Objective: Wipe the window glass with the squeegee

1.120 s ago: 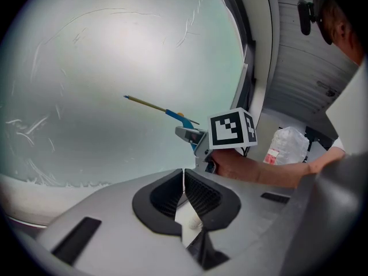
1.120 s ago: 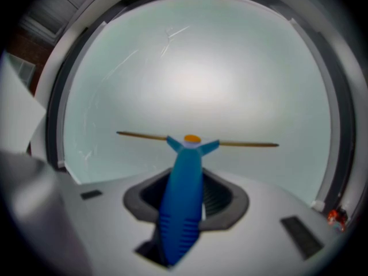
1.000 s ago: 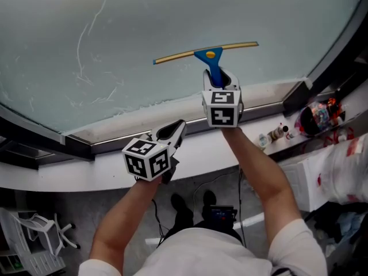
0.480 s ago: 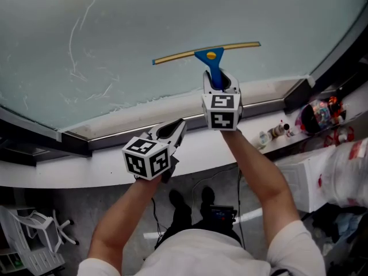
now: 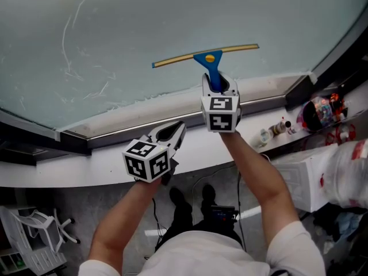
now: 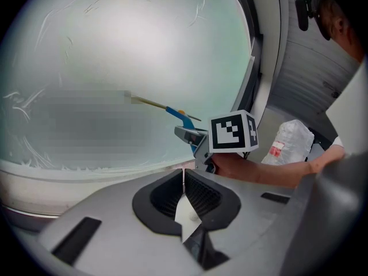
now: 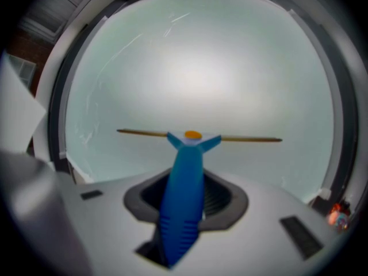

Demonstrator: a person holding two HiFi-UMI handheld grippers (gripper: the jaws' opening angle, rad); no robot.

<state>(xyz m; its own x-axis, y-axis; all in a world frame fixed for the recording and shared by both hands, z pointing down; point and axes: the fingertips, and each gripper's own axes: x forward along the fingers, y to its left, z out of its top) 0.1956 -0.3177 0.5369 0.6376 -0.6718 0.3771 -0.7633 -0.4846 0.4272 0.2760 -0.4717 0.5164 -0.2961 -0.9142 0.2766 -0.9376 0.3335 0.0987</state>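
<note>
The squeegee (image 5: 208, 58) has a blue handle, an orange knob and a long thin brass blade; its blade lies flat against the frosted window glass (image 5: 172, 22). My right gripper (image 5: 219, 86) is shut on the blue handle (image 7: 183, 200), with the blade (image 7: 201, 135) level across the pane ahead. My left gripper (image 5: 171, 133) hovers lower left over the white sill (image 5: 86, 174), jaws shut with nothing in them. In the left gripper view (image 6: 184, 186) the squeegee (image 6: 175, 111) and the right gripper's marker cube (image 6: 233, 131) show ahead to the right.
Scratch-like white streaks (image 5: 72, 33) mark the glass at the left. A dark window frame (image 5: 339, 45) runs up the right side. Small bottles (image 5: 276, 130), a colourful object (image 5: 322, 111) and a white plastic bag (image 5: 345, 171) crowd the ledge at right. A white rack (image 5: 34, 234) stands on the floor below.
The squeegee and my right gripper have slid slightly up the glass. The left gripper has stayed in place over the sill.
</note>
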